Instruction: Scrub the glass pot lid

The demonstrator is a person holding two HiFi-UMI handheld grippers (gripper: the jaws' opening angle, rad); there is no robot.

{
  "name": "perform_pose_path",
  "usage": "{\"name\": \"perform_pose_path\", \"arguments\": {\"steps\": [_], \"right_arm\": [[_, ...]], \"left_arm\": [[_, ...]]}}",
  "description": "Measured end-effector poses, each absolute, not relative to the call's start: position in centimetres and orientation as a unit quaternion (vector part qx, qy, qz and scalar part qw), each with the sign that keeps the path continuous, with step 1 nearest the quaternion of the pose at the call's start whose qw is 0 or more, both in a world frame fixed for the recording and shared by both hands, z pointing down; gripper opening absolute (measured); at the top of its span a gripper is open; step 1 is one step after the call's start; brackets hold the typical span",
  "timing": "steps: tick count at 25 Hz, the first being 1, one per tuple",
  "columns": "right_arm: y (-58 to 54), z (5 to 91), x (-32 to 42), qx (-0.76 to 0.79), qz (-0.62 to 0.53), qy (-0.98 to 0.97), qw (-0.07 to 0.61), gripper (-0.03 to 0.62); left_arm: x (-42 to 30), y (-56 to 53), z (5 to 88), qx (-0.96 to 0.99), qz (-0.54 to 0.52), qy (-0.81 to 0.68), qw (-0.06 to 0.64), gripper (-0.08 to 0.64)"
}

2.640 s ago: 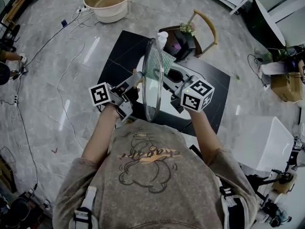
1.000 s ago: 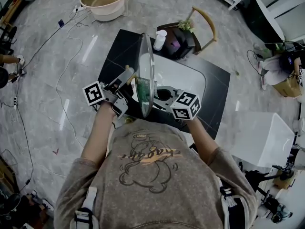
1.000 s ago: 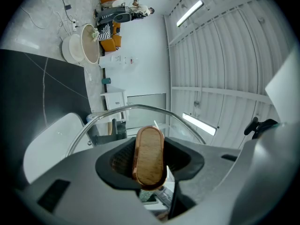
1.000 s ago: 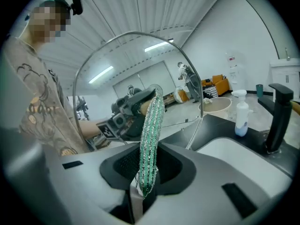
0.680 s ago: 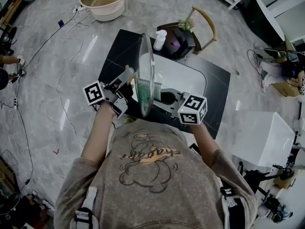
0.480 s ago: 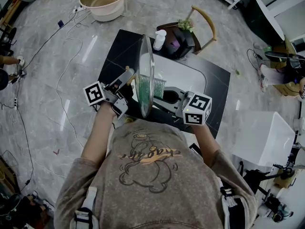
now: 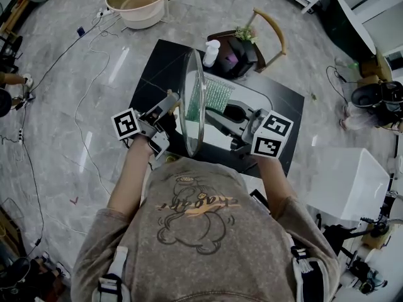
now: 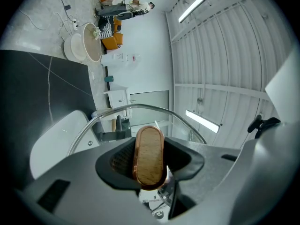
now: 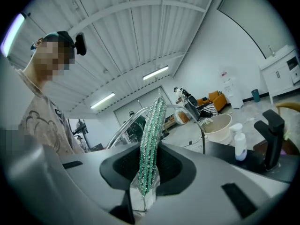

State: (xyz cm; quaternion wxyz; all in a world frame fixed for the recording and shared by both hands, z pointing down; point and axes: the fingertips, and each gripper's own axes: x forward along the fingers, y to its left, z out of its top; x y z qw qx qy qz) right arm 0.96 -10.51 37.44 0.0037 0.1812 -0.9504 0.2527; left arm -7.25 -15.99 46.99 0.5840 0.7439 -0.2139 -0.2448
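Observation:
The glass pot lid [image 7: 194, 99] stands on edge over the sink, its metal rim [image 8: 140, 108] arching ahead in the left gripper view. My left gripper [image 7: 174, 102] is shut on the lid's wooden knob [image 8: 150, 156], which sits upright between its jaws [image 8: 150, 165]. My right gripper [image 7: 220, 113] is shut on a green glittery scrub pad [image 7: 217, 93], held against the lid's right face near its upper half. In the right gripper view the pad [image 9: 151, 135] stands upright between the jaws [image 9: 147, 172], with the lid's rim [image 9: 187, 109] behind it.
A white sink [image 7: 255, 102] is set in a black counter [image 7: 157, 68]. A white soap bottle [image 7: 212, 52] and a black faucet [image 9: 272, 135] stand at the back. A wooden chair [image 7: 274, 33] and a beige basin [image 7: 140, 2] are on the floor beyond.
My right gripper has risen with the green pad, sliding it up the lid's right face from the lower part toward the upper half. The left gripper and the lid have stayed put.

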Motion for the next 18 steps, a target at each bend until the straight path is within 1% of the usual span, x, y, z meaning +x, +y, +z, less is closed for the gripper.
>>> {"name": "perform_pose_path", "arguments": {"steps": [8, 18], "right_arm": [[-12.1, 39.3, 0.5, 0.194, 0.268, -0.943, 0.026, 0.092], [-11.8, 43.5, -0.7, 0.185, 0.294, -0.933, 0.091, 0.092]], "left_arm": [[-6.8, -15.4, 46.4, 0.758, -0.231, -0.203, 0.575, 0.172], [-6.7, -14.9, 46.0, 0.764, -0.224, -0.204, 0.569, 0.172]]}}
